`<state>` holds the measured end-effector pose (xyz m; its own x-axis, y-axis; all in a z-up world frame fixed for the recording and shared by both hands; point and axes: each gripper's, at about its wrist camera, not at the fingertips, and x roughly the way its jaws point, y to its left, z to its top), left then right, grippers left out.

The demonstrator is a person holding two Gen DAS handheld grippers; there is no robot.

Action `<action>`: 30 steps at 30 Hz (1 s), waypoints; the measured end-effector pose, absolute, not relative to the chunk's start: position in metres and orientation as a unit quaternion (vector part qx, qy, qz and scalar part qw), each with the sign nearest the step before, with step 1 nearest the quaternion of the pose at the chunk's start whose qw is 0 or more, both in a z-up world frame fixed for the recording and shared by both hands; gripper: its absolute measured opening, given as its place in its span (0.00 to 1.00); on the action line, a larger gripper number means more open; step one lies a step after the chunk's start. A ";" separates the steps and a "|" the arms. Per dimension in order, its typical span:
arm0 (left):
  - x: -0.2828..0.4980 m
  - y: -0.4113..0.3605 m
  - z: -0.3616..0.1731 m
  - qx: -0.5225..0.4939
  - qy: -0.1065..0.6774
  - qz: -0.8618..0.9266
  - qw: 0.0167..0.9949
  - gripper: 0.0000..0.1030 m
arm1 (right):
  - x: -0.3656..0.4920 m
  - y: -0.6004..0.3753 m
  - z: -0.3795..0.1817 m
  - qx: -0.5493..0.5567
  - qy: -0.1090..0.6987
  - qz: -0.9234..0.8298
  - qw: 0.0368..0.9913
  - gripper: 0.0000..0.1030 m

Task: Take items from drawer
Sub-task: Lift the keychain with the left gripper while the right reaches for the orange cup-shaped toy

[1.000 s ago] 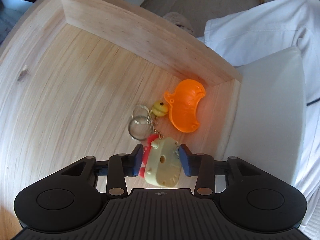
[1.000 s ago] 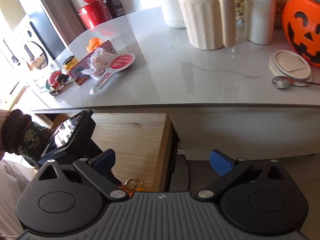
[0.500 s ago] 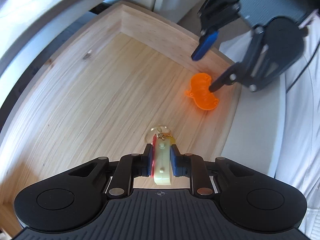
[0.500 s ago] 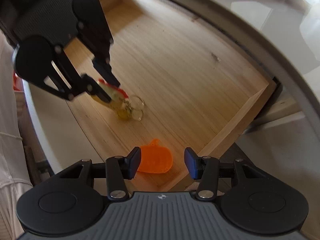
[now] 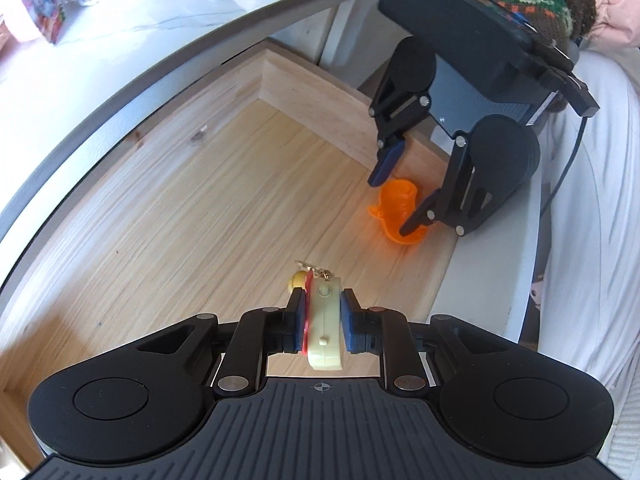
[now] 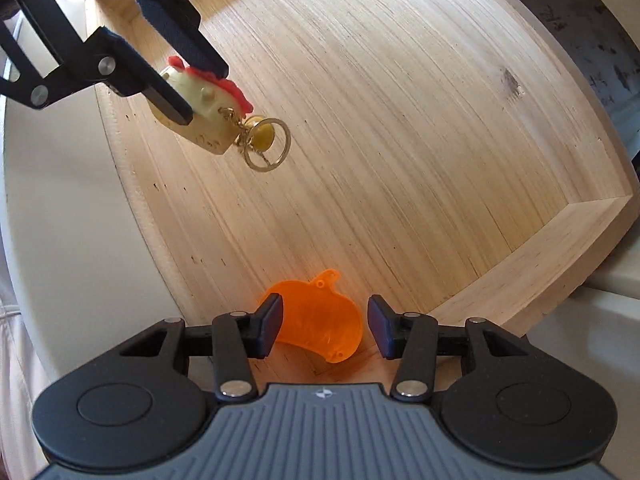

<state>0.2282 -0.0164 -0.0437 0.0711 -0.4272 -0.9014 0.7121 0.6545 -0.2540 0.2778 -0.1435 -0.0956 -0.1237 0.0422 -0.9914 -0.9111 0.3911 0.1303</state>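
My left gripper (image 5: 322, 327) is shut on a cream and red keychain toy (image 5: 325, 334), held above the floor of the open wooden drawer (image 5: 192, 216). From the toy (image 6: 202, 110) hang a yellow charm and metal rings (image 6: 267, 148), seen in the right wrist view together with the left gripper (image 6: 190, 88). An orange translucent plastic piece (image 6: 316, 326) lies in the drawer's near corner. My right gripper (image 6: 323, 328) is open, its fingers on either side of that piece. In the left wrist view the right gripper (image 5: 396, 204) straddles the orange piece (image 5: 396, 212).
The drawer's wooden walls (image 6: 540, 248) meet in a corner close to the orange piece. A white countertop (image 5: 132, 20) with packets overhangs the drawer. A person's white clothing (image 5: 592, 240) is at the right.
The left gripper has lifted the keychain toy off the drawer floor. The right gripper has come down into the drawer and its open fingers now flank the orange piece.
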 end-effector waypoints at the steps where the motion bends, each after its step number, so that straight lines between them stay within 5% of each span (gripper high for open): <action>1: 0.227 -0.015 -0.044 0.128 0.556 -0.393 0.721 0.20 | 0.276 -0.144 -0.095 -0.352 0.615 0.423 0.565 0.45; 5: 0.222 -0.012 -0.044 0.120 0.557 -0.387 0.725 0.21 | 0.270 -0.145 -0.092 -0.364 0.606 0.401 0.583 0.37; 7: 0.220 -0.010 -0.044 0.108 0.554 -0.383 0.732 0.21 | 0.270 -0.149 -0.091 -0.361 0.609 0.383 0.593 0.17; 10: 0.215 -0.004 -0.041 0.085 0.545 -0.375 0.745 0.21 | 0.268 -0.156 -0.087 -0.351 0.608 0.383 0.600 0.06; 20: 0.203 0.011 -0.027 0.033 0.540 -0.328 0.775 0.21 | 0.263 -0.187 -0.046 -0.377 0.497 0.473 0.622 0.06; 30: 0.209 -0.004 -0.029 0.036 0.555 -0.317 0.769 0.21 | 0.275 -0.190 -0.067 -0.310 0.519 0.534 0.591 0.29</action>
<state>0.2091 -0.0036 -0.0291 0.1838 -0.4476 -0.8751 0.5268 0.7965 -0.2967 0.2755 -0.1898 -0.0675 -0.1081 0.3096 -0.9447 -0.9531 0.2380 0.1870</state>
